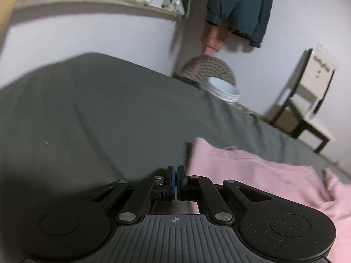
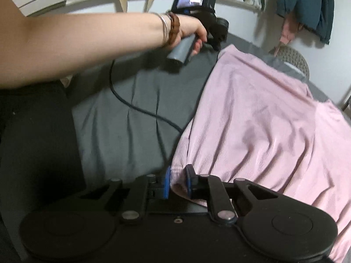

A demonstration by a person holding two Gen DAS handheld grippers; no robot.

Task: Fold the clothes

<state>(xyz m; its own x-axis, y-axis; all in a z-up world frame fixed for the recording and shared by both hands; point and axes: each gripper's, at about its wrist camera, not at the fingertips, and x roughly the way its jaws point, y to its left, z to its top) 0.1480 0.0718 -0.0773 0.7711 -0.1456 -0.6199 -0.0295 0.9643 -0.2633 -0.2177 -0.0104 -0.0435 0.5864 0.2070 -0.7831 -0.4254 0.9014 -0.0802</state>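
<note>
Setting: grey sheet over a bed; cluttered shelf on the wall, dark garment hanging in the corner, chair beyond.
Garment: pink ribbed garment spread crumpled across the sheet, several loose ridges running through it; far corner near the bed's end.
Right tool: narrowly parted, blue pads either side of the garment's near hem edge; cloth between the pads, firm pinch not confirmed.
Left tool: pads pressed together, nothing seen between them; over bare sheet just beside the garment's left edge, not touching cloth.
Left hand: gripping the handle above the garment's far corner, bracelets at the wrist.
Cable: trailing over the sheet and passing under the garment's edge.
Risk 1: hem slipping out on lift, given a loose or shallow bite.
Risk 2: cable dragged with the cloth, pulling the fold askew.
Risk 3: existing ridges folded in as creases unless smoothed first.
Risk 4: one-sided lift, left corner unheld, likely skewing the fold line.
</note>
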